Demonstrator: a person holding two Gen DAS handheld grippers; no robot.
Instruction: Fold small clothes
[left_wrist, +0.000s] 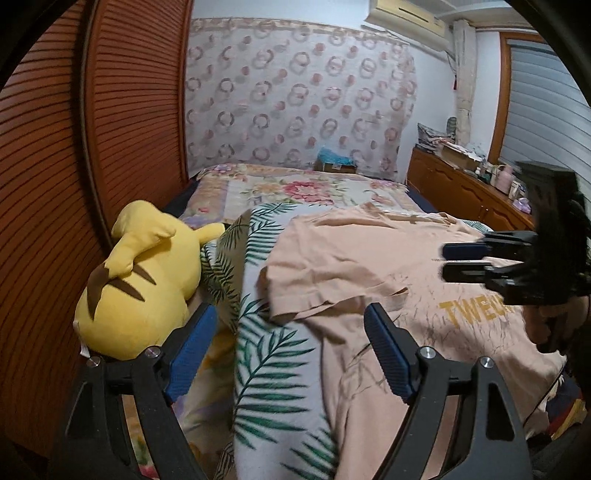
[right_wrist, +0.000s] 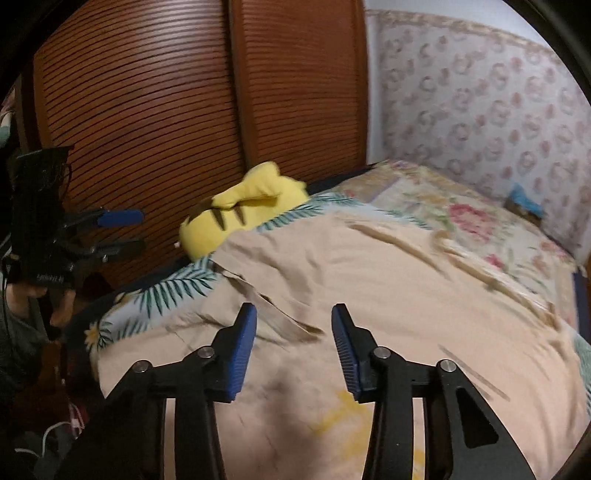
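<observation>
A peach T-shirt (left_wrist: 388, 266) with yellow lettering lies spread flat on the leaf-print quilt (left_wrist: 273, 362); it also fills the right wrist view (right_wrist: 369, 280). My left gripper (left_wrist: 291, 321) is open, hovering above the shirt's left sleeve and the quilt. My right gripper (right_wrist: 293, 321) is open and empty above the shirt's front, near a sleeve fold. The right gripper also shows at the right of the left wrist view (left_wrist: 454, 260), with its jaws apart. The left gripper also shows at the left of the right wrist view (right_wrist: 129, 230).
A yellow plush toy (left_wrist: 140, 280) lies at the bed's left edge against the slatted wooden wardrobe doors (left_wrist: 74, 184). A floral bedspread (left_wrist: 295, 192) covers the far bed. A small box (left_wrist: 334, 162) sits by the patterned wall cloth. A cluttered wooden cabinet (left_wrist: 465, 184) stands right.
</observation>
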